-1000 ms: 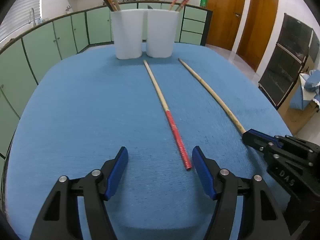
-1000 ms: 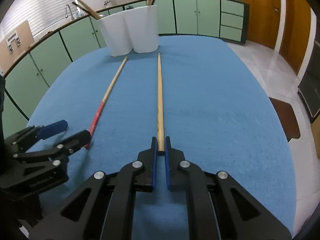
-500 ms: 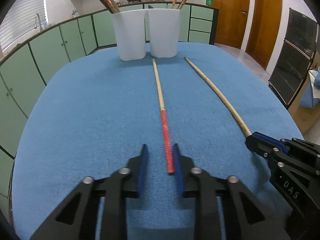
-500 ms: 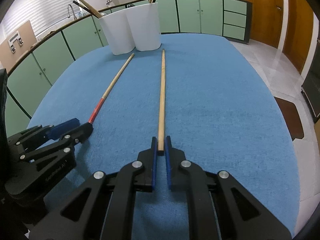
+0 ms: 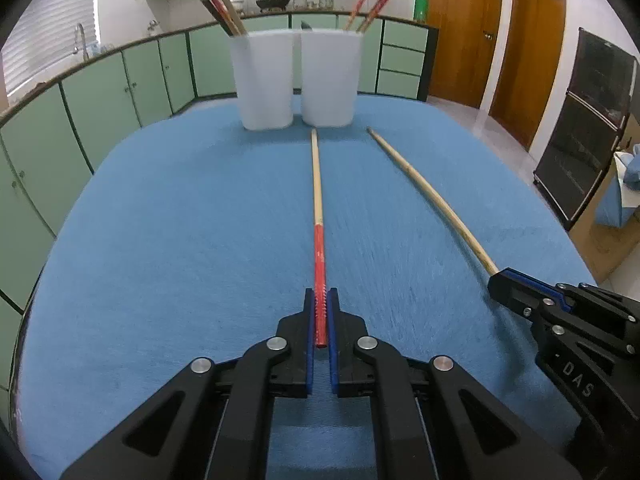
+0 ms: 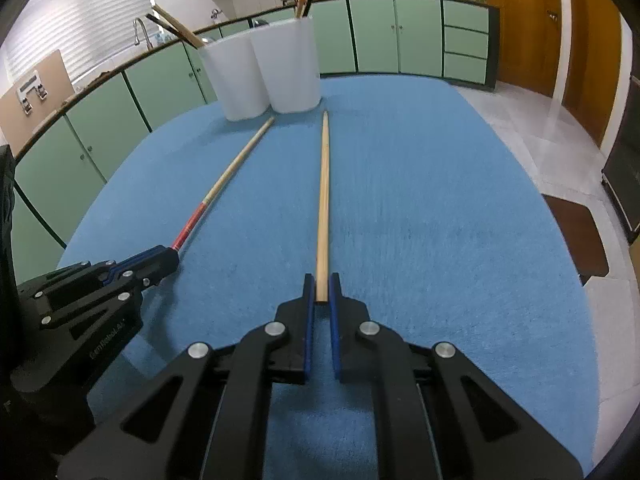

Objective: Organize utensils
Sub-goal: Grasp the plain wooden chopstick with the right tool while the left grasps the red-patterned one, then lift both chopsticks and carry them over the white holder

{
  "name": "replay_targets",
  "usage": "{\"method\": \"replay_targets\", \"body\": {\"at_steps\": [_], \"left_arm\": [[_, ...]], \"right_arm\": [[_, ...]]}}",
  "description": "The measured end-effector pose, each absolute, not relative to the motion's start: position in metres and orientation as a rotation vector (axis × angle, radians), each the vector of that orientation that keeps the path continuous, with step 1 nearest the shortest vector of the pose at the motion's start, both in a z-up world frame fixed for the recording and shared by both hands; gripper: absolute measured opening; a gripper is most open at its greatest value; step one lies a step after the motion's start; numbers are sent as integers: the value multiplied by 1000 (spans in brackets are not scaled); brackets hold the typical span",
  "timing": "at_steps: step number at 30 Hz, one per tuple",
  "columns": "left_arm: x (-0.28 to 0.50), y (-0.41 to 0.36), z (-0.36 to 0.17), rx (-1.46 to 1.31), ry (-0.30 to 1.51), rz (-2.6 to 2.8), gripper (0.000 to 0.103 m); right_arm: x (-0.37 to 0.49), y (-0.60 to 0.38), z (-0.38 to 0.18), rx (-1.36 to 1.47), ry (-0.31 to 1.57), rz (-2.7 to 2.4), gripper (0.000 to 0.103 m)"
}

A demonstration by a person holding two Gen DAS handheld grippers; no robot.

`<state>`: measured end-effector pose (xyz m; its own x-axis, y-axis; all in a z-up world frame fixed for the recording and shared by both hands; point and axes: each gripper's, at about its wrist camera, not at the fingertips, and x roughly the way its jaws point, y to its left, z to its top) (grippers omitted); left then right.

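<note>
My left gripper (image 5: 320, 300) is shut on the red end of a red-handled chopstick (image 5: 318, 208) that points away toward the cups; it also shows in the right wrist view (image 6: 224, 184). My right gripper (image 6: 321, 284) is shut on the near end of a plain wooden chopstick (image 6: 323, 184), which also shows in the left wrist view (image 5: 428, 196). Two white cups, left (image 5: 264, 80) and right (image 5: 330, 78), stand side by side at the far end and hold several chopsticks.
The blue cloth-covered table (image 5: 160, 240) has rounded edges. Green cabinets (image 5: 100, 92) run along the left and back. Wooden doors (image 5: 460, 28) and a dark cabinet (image 5: 580, 128) stand to the right. The left gripper body (image 6: 88, 292) sits left of my right gripper.
My left gripper moved in over the red end of the chopstick and closed on it. My right gripper stays shut on the plain chopstick, and both views have risen slightly.
</note>
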<state>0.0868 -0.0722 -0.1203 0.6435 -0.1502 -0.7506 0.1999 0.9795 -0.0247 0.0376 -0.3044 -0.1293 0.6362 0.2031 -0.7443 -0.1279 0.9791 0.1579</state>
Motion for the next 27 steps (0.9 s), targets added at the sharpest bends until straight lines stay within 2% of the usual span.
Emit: {"method": "replay_targets", "body": {"at_steps": [18,27], "left_arm": [[76,-43,-8,12,591,-194,6],[101,-43,44,-9,515,-276,6]], "right_arm": [[38,-297,-8,5,598,253,6],[64,-287,39,8,555,334,6]]}}
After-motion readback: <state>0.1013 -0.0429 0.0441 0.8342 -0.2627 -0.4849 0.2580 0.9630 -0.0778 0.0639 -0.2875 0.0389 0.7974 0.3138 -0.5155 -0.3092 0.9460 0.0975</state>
